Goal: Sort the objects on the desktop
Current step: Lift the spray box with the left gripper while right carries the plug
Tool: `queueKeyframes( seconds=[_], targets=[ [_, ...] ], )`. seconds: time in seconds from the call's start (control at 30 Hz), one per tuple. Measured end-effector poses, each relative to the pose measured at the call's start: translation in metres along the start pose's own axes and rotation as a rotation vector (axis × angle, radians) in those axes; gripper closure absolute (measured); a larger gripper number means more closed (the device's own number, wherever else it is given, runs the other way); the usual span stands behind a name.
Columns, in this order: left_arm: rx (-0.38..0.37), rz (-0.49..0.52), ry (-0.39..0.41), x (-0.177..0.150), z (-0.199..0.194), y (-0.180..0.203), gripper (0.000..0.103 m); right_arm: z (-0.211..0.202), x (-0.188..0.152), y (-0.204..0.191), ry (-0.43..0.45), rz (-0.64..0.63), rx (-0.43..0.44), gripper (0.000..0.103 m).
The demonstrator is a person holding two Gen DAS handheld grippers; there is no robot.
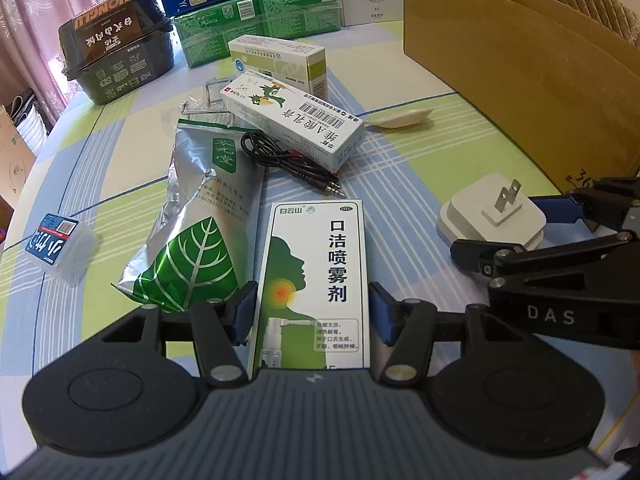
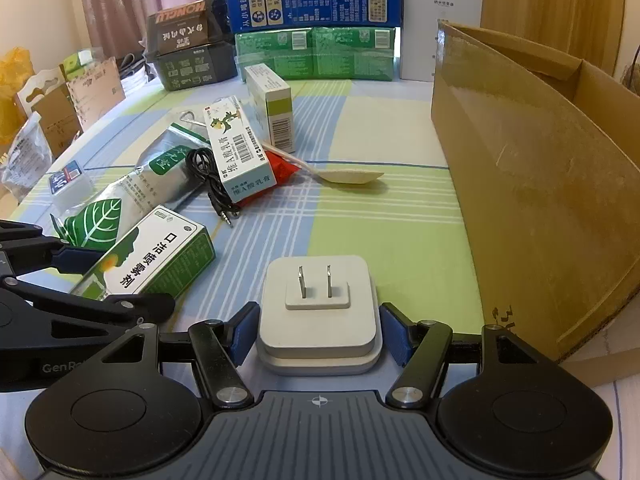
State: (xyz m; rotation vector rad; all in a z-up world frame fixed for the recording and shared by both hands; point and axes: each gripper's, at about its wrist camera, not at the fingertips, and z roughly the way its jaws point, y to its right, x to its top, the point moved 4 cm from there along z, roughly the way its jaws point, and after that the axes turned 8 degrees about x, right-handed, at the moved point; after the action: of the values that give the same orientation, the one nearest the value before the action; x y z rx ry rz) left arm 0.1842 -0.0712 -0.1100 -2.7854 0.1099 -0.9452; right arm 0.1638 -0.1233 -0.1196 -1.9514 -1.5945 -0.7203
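My left gripper (image 1: 312,316) straddles a white and green throat-spray box (image 1: 316,276) lying on the table; its blue pads sit at both long sides with tiny gaps. The box also shows in the right wrist view (image 2: 152,256). My right gripper (image 2: 318,332) straddles a white plug adapter (image 2: 318,312) with its two prongs up; its pads are close to the sides, contact unclear. The adapter shows in the left wrist view (image 1: 494,216). A silver leaf pouch (image 1: 200,216), a black audio cable (image 1: 288,160) and a white ointment box (image 1: 292,120) lie beyond.
A large open cardboard box (image 2: 540,184) stands to the right. A white spoon (image 2: 348,176), a second medicine box (image 2: 272,104), a small clear floss box (image 1: 60,244), a dark food tub (image 1: 116,60) and stacked cartons (image 2: 316,24) lie farther back on the checked cloth (image 2: 380,220).
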Motion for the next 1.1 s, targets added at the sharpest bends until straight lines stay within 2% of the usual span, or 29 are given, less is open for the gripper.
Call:
queueKeyframes(
  seconds=[0.37, 0.73, 1.1],
  targets=[
    [-0.003, -0.043, 0.008, 0.001, -0.008, -0.003, 0.053, -0.011, 0.004, -0.001, 0.05, -0.021, -0.018, 0.041],
    [0.008, -0.107, 0.016, 0.005, -0.026, -0.008, 0.053, -0.03, 0.01, -0.01, 0.106, -0.063, 0.01, 0.041],
    [0.019, -0.19, 0.039, 0.008, -0.069, -0.003, 0.053, -0.089, 0.016, -0.015, 0.173, -0.109, 0.005, 0.041]
  ],
)
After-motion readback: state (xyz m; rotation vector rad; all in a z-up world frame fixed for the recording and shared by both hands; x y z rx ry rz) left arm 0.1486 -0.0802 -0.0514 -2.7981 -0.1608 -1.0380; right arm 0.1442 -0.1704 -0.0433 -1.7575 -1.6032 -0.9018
